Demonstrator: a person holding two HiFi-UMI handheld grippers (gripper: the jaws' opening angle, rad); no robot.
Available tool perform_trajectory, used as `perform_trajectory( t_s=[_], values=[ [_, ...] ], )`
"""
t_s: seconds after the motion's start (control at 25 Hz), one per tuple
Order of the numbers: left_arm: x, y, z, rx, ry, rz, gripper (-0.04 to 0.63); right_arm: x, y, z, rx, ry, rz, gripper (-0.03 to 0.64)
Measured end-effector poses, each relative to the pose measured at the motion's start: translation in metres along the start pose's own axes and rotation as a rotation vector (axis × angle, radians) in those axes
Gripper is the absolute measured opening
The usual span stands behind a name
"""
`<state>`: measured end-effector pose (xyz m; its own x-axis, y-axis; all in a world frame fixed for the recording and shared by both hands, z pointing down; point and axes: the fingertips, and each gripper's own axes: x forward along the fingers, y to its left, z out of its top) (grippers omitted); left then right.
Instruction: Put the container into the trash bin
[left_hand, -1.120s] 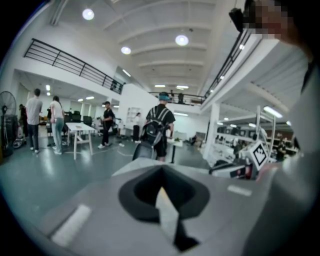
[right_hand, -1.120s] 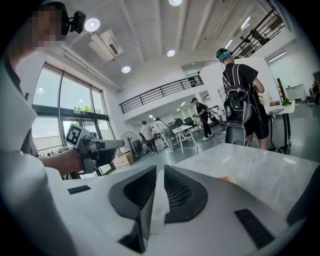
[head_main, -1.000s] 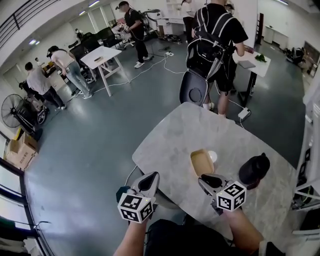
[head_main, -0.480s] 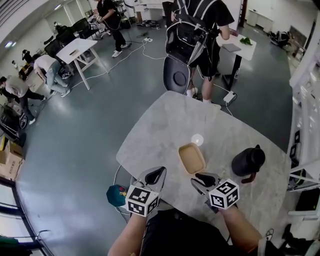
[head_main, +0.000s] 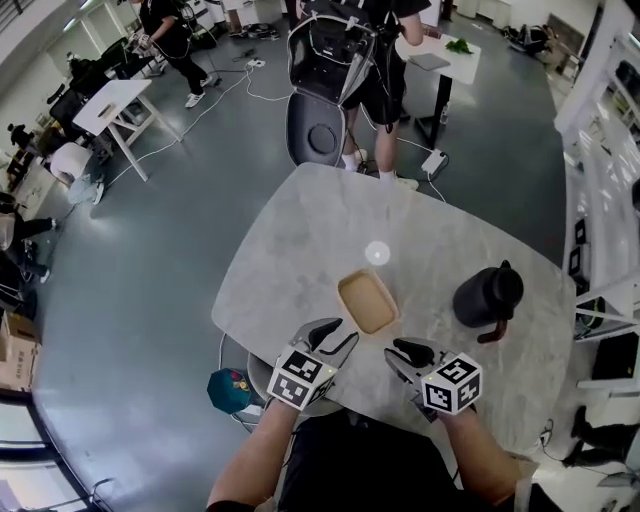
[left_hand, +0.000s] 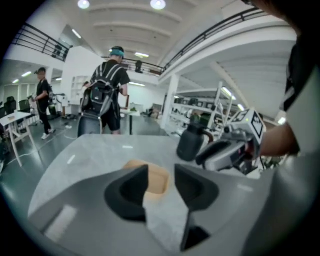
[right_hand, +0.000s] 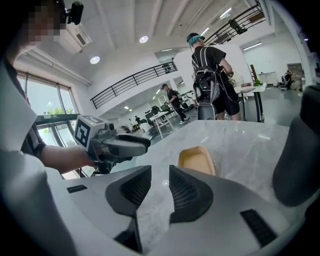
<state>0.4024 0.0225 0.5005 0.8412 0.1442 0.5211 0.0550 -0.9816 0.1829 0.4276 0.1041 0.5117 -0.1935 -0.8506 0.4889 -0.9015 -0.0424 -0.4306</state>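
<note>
Where the marble table (head_main: 320, 215) broadens toward its near edge, the container (head_main: 368, 301) lies flat, mouth up.
- Container: tan, shallow, rectangular with rounded corners. Its long axis runs from the person outward, the far end leaning slightly left. Nothing shows inside. It sits well in from every table edge.
- Black jug (head_main: 487, 297): upright, to the container's right and apart from it, its handle toward the near side.
- Teal bin (head_main: 230, 389): on the floor just off the table's near-left edge. Its contents are too small to tell.
- Left gripper (head_main: 338, 335): just short of the container's near-left corner. Its jaws are opening with nothing between them, and the container shows beyond the gap.
- Right gripper (head_main: 397, 356): near the container's near-right corner. Its jaws stand apart over bare tabletop.
- Open room: bare marble lies left and beyond the container, and grey floor (head_main: 150, 270) is open to the table's left. A dark chair (head_main: 315, 130) and a standing person are at the far edge.
</note>
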Motion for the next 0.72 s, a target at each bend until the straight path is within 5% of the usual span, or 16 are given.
perform_trajectory(
  t_s=[0.36,0.72],
  values=[
    [0.063,-0.027,-0.040,0.088,0.180,-0.145,0.207,-0.033,-0.011,-0.011,0.072,-0.041,-0.069,0.098],
    [0.115,-0.037,-0.086,0.267,0.368,-0.179,0.239,-0.062,-0.037,-0.035,0.148,-0.061,-0.142,0.086]
  ],
)
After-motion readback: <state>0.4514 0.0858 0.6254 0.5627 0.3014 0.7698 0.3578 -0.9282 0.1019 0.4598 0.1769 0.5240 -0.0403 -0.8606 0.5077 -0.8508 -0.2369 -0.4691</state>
